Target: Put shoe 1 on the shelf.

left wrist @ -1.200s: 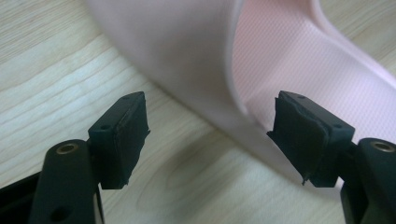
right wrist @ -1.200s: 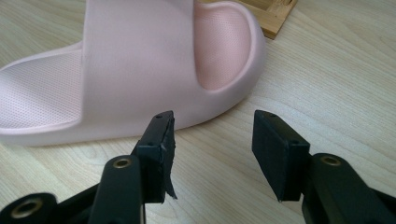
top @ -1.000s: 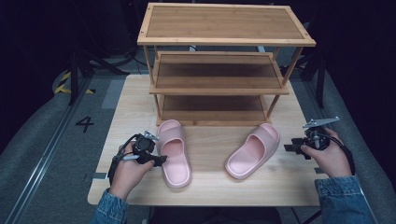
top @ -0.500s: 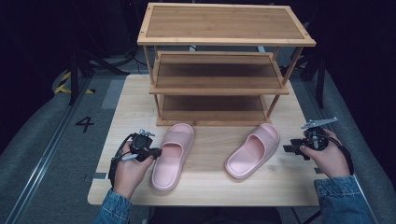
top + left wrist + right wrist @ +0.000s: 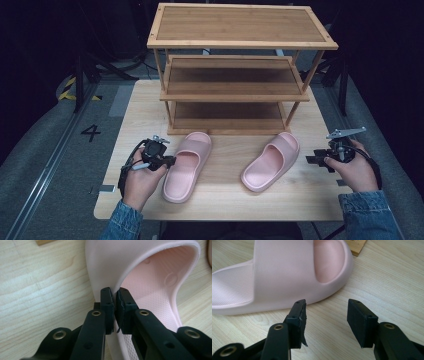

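Observation:
Two pink slippers lie on the wooden table in front of a bamboo rack. The left slipper [image 5: 186, 161] points its toe up and to the right; my left gripper [image 5: 162, 161] is shut on its left side wall, and the left gripper view shows the rim of that slipper [image 5: 140, 270] pinched between the jaws of my left gripper [image 5: 115, 312]. The right slipper [image 5: 271, 161] lies tilted, toe toward the rack. My right gripper [image 5: 315, 161] hovers to its right, open, and in the right gripper view the right gripper [image 5: 325, 321] stands just short of the slipper's toe [image 5: 284, 272].
A three-tier bamboo shoe rack [image 5: 240, 45] stands at the back of the table [image 5: 145, 110], shelves bare. A corner of its foot [image 5: 355, 246] lies just beyond the right slipper. Dark floor with a number 4 marking [image 5: 91, 132] lies to the left.
The left slipper has swung round in my left gripper: its toe now points up-right toward the rack instead of up-left. The right gripper and right slipper have stayed put.

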{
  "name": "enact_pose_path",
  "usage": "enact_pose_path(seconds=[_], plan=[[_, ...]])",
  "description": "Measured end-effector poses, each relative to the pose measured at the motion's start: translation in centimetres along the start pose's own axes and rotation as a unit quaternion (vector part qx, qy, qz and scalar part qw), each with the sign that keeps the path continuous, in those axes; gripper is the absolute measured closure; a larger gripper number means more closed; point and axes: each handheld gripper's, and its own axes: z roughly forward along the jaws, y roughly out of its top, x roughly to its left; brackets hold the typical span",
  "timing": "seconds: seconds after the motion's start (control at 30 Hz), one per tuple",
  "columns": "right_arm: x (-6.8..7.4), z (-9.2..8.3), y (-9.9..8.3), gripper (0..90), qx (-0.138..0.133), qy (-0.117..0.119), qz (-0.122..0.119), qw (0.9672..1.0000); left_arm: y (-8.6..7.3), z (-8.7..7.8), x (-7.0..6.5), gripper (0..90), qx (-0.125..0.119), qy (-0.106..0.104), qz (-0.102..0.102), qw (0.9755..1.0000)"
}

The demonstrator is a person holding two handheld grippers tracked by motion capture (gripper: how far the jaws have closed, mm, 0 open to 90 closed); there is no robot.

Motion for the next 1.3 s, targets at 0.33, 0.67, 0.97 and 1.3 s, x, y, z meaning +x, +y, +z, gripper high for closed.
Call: enact_pose_path(seconds=[0.33,0.67,0.97,1.3], plan=[[-0.2,-0.4,-0.2,50.6,-0.004,-0.002,0.003,1.0,1.6,-2.0,-1.3,83.8,-0.017,-0.009,0.008,0.9998],[-0.6,-0.3,-0.5,50.7,-0.002,-0.002,0.008,1.0,3.0,-3.6,-1.5,83.9,-0.027,-0.006,0.012,0.9996],[-1.0,-0.2,-0.7,50.8,-0.002,-0.003,0.013,0.9999,4.6,-6.1,-2.1,83.8,-0.04,-0.021,0.018,0.9988],[-1.1,-0.4,-0.8,50.9,-0.004,0.0,0.017,0.9999,6.1,-8.4,-2.6,83.8,-0.048,-0.026,0.028,0.9981]])
